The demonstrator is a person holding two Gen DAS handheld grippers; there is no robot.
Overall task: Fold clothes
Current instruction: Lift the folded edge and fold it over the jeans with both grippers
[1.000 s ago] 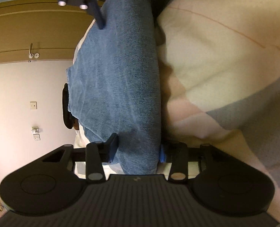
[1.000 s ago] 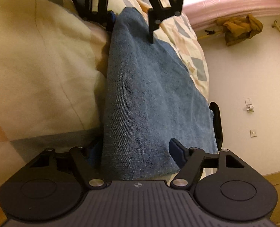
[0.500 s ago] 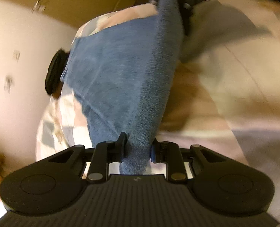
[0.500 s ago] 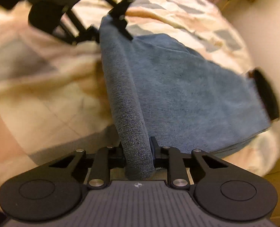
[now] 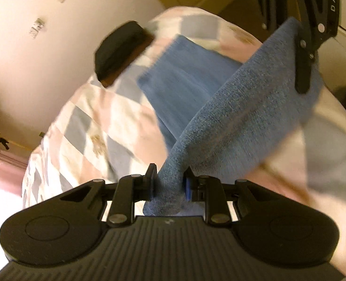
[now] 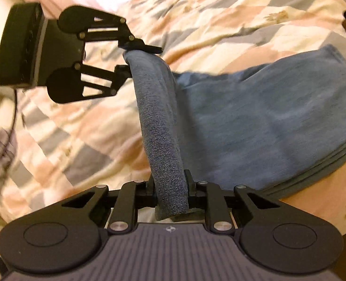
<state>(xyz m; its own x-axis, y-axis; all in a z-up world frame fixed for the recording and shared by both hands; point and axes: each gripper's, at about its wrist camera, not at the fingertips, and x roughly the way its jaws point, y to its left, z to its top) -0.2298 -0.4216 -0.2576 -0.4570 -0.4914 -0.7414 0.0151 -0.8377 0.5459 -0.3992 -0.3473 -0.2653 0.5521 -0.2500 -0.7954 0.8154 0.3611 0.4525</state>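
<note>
1. We take the patchwork quilt (image 6: 219, 7) as our landmark. The folded denim garment (image 6: 278, 117) lies partly on it; its far portion rests flat on the quilt, while the near edge is raised clear of it as a taut band between the two tools.
2. The left gripper (image 5: 168, 183) is clamped on one end of that raised edge, with cloth bunched between its pads. From the right wrist view we see the same tool above the quilt, gripping the far end of the band.
3. The right gripper (image 6: 170, 188) is finishing its closing on the other end, and the denim sits pressed between its pads.
4. Change against the earlier frames: a second ago the garment lay flat on the quilt, with both tools spread wide around its edge. Both have since closed on the cloth and lifted it off the quilt.
5. We judge that the grasp is complete and the fold-over is under way. The lifted edge presumably goes across to the part resting on the quilt.
6. A dark round object (image 5: 123, 49) sits at the quilt's far edge, beyond the garment.
</note>
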